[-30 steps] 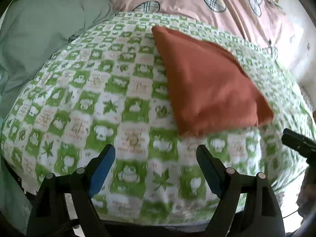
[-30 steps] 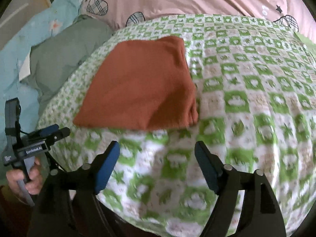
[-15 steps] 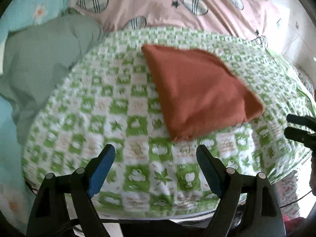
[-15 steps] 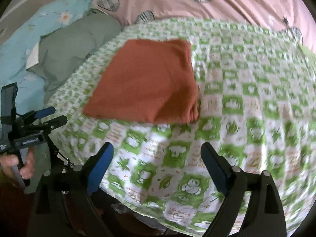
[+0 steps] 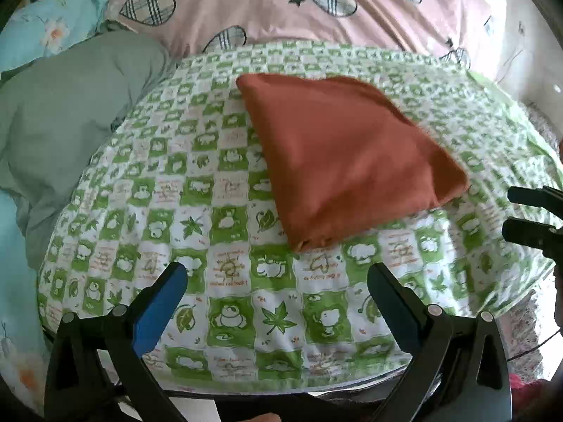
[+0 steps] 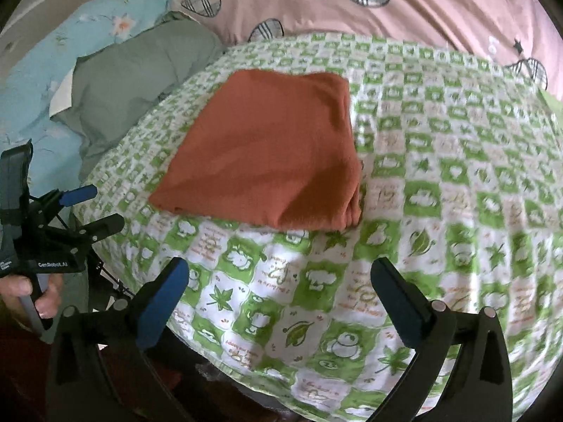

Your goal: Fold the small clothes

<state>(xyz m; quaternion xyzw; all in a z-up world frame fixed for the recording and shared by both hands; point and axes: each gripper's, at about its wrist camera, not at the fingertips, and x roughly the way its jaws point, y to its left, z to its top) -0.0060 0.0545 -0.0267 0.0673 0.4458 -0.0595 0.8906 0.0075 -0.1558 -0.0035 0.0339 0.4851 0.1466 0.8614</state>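
Beside the left gripper (image 6: pixel 102 207), a hand (image 6: pixel 33 290).

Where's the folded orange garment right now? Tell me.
The folded orange garment lies flat on the green checked cloth, right of centre in the left wrist view and left of centre in the right wrist view, ahead of both open grippers, with a grey-green quilt to its left.

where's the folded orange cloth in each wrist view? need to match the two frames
Left wrist: the orange cloth lies right of centre on the green checked sheet, beyond the open left gripper.
Right wrist: the cloth lies left of centre, beyond the open right gripper.
Shared landmark: the grey-green pillow, at the left of both views.
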